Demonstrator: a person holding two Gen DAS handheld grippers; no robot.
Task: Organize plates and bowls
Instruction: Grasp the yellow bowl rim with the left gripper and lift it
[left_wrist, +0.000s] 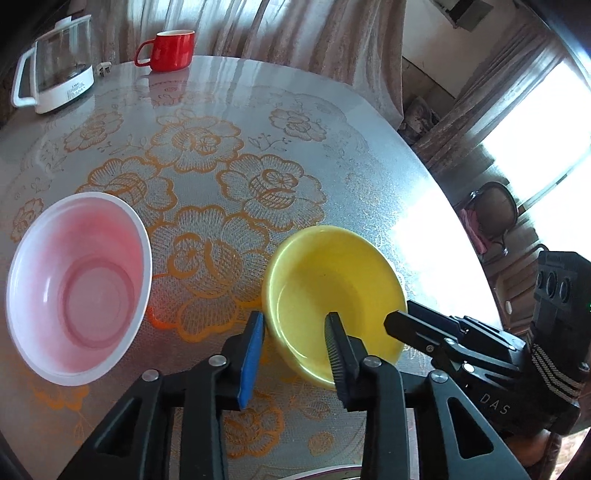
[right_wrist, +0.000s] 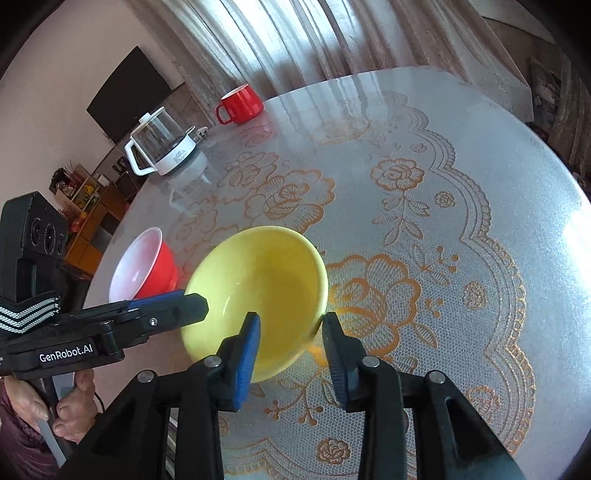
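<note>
The right gripper (left_wrist: 391, 325), seen from the left wrist view, carries the white letters "DAS" on its black body. The left gripper (right_wrist: 199, 306), seen from the right wrist view, reads "GenRobot.AI" in white. Print on the white base of the kettle (left_wrist: 55, 70) is too small to read.

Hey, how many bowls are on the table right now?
2. The yellow bowl sits between the two claws near the table's front edge; the red bowl with white inside stands to its left. Others may lie outside the views.
</note>
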